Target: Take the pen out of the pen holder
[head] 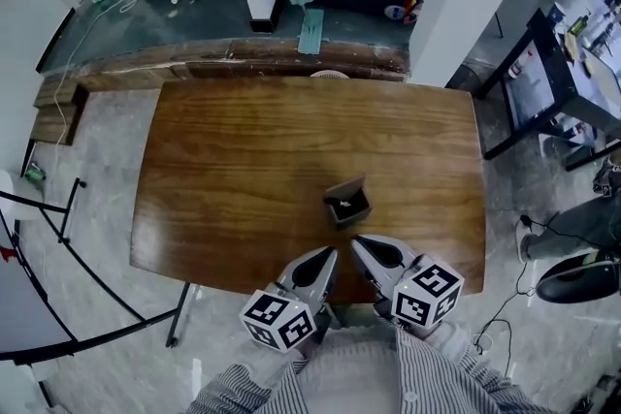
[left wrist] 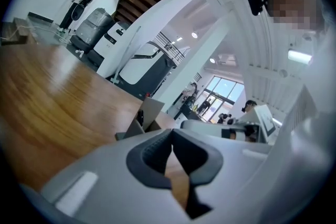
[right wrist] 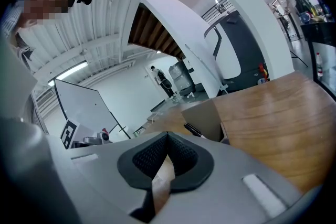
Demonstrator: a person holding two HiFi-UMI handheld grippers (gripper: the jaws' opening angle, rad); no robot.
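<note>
**Before the tongs can grab the pen, they must open**

Since both tongs are shut with nothing in them, neither one is ready to grab. The left tongs [head: 329, 253] and the right tongs [head: 358, 243] sit side by side at the near edge of the worktop [head: 243, 170]. Their tips point a little down, toward the pen holder [head: 345, 187].

The pen holder is a small brown box with a tall back wall. It stands just ahead of the two tips and touches neither of them. A dark pen [right wrist: 192, 130] leans inside it.

I think the step now is to reach in and take the pen. The right tongs look like the better pick, because the pen shows plainly in the right gripper view.

Here is how to do it well:

- Open the right tongs first, wide enough for the pen to fit between the pads.
- Go forward slowly and come in from above the front wall, so one pad ends up on each side of the pen.
- Try not to bump the box. It looks light, so it could slide or tip over.
- The left tongs could rest against the side of the box to keep it from moving.
- Close softly on the pen, then lift it up along its lean until it is out of the box.
</note>
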